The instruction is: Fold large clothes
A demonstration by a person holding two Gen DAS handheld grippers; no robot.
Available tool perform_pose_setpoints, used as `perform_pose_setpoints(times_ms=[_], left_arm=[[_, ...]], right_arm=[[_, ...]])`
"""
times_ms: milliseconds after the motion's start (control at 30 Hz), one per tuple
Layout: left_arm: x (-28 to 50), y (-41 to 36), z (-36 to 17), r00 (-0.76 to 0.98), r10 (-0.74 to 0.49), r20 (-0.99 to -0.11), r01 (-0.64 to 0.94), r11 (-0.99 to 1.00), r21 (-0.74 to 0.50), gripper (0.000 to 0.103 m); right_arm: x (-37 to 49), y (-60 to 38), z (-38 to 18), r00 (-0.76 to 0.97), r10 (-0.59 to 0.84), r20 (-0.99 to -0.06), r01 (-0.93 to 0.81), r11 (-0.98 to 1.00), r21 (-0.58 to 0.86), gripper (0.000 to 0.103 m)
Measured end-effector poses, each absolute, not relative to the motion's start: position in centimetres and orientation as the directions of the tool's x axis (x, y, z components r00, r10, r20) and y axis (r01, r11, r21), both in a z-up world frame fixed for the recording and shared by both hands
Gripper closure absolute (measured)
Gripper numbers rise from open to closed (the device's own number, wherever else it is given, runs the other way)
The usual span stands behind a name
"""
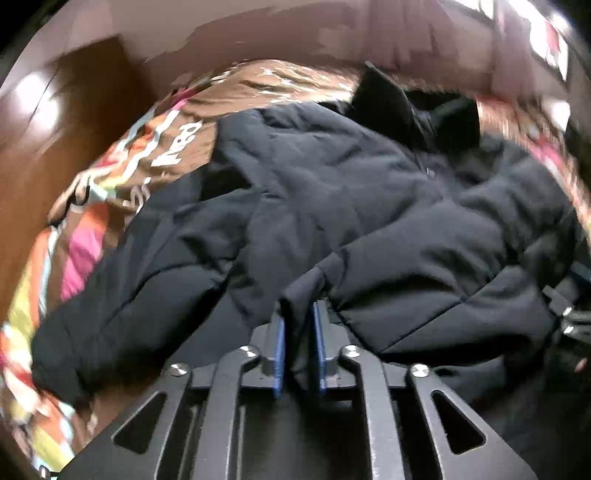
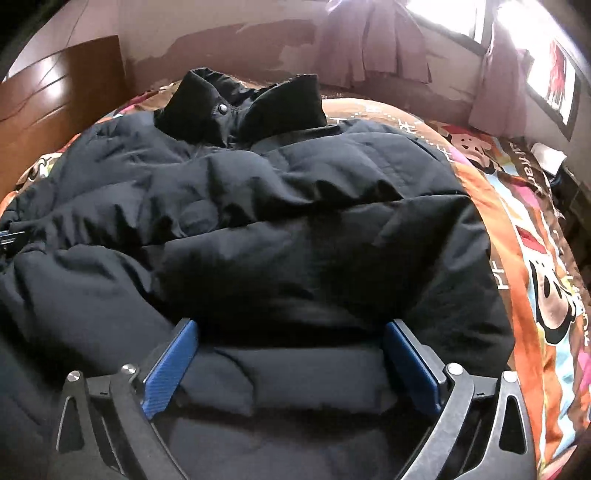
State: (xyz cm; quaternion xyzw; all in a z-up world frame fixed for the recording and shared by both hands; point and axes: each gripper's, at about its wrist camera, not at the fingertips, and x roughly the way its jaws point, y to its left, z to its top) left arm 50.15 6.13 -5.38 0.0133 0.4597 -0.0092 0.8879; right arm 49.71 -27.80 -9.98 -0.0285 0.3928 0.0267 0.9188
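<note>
Behind the bed we note a pinkish wall with patchy paint (image 2: 236, 33), a wooden headboard (image 2: 55, 92) at the left, curtains (image 2: 373, 44) and a bright window (image 2: 447, 18) at the upper right. We record a black puffer jacket (image 2: 280, 206) spread over a cartoon-print bedspread (image 2: 535, 280) (brown, orange and pink, with white lettering), collar (image 2: 243, 103) standing up at the far end with one snap button visible. In the left wrist view, the left gripper (image 1: 299, 325) has its two blue pads drawn close together with a ridge of the jacket (image 1: 332, 192) fabric pinched between them; we log it as clenched on the jacket. The cloth rises from the pads and runs away from the camera, the bulk of the garment lying ahead and to both sides, with the bedspread (image 1: 85, 240) showing at the left. This view is motion-blurred, so finer detail is not readable. In the right wrist view, the right gripper (image 2: 291, 332) has its blue pads spread wide; a quilted panel near the jacket's near edge lies between and under them. Whether the pads touch the fabric at their tips we cannot tell. The rest of the jacket extends forward toward the collar. A small part of the other tool shows at that view's left edge.
</note>
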Motion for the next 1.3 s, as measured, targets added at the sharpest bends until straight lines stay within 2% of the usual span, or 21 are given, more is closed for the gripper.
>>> perform_pose_setpoints(times_ms=[67,100,133,167,333,467,700,900,1200,1233,1300], left_arm=[[49.7,7.6,-4.6,0.589,-0.039,-0.807,-0.013,0.998,-0.058,0.064],[49.1,8.9,-4.1,0.606,-0.062,-0.793,-0.050,0.992,-0.116,0.057],[48.4,10.2,-3.7,0.629,-0.083,-0.773,-0.084,0.981,-0.173,0.044],[47.7,11.5,-3.4,0.650,-0.094,-0.754,-0.115,0.969,-0.220,0.038],[44.6,17.6,-3.1,0.711,-0.038,-0.702,-0.274,0.905,-0.325,0.029],[42.9,23.1,-4.6,0.694,0.012,-0.720,-0.424,0.815,-0.396,0.029],[39.8,32.9,-8.4,0.664,-0.001,-0.748,-0.665,0.458,-0.590,0.029],[38.9,38.1,-10.5,0.647,0.017,-0.762,-0.731,0.299,-0.614,0.029],[38.8,42.8,-13.5,0.624,0.039,-0.780,-0.763,0.248,-0.597,0.030],[38.8,43.0,-13.7,0.622,0.039,-0.782,-0.765,0.241,-0.597,0.034],[38.9,43.0,-13.9,0.621,0.030,-0.784,-0.767,0.234,-0.598,0.050]], right_arm=[[49.4,-28.2,-9.9,0.694,0.041,-0.719,-0.073,0.997,-0.014,0.002],[49.2,-28.2,-9.7,0.697,0.044,-0.715,-0.072,0.997,-0.009,0.002],[49.1,-28.1,-9.6,0.701,0.045,-0.711,-0.072,0.997,-0.008,0.002],[48.8,-28.1,-9.4,0.709,0.048,-0.704,-0.071,0.997,-0.004,0.002],[48.1,-26.5,-7.9,0.735,0.102,-0.671,-0.106,0.994,0.035,0.002],[48.0,-23.5,-6.1,0.759,0.163,-0.630,-0.188,0.982,0.028,0.002],[48.7,-17.1,-4.8,0.750,0.279,-0.600,-0.323,0.946,0.035,0.002],[50.6,-11.8,-4.8,0.727,0.336,-0.599,-0.378,0.924,0.060,0.002],[53.5,-8.3,-4.8,0.721,0.350,-0.598,-0.384,0.920,0.075,0.002],[54.0,-8.1,-4.9,0.712,0.349,-0.609,-0.381,0.921,0.082,0.002],[54.5,-7.4,-5.4,0.693,0.348,-0.631,-0.388,0.918,0.080,0.002]])
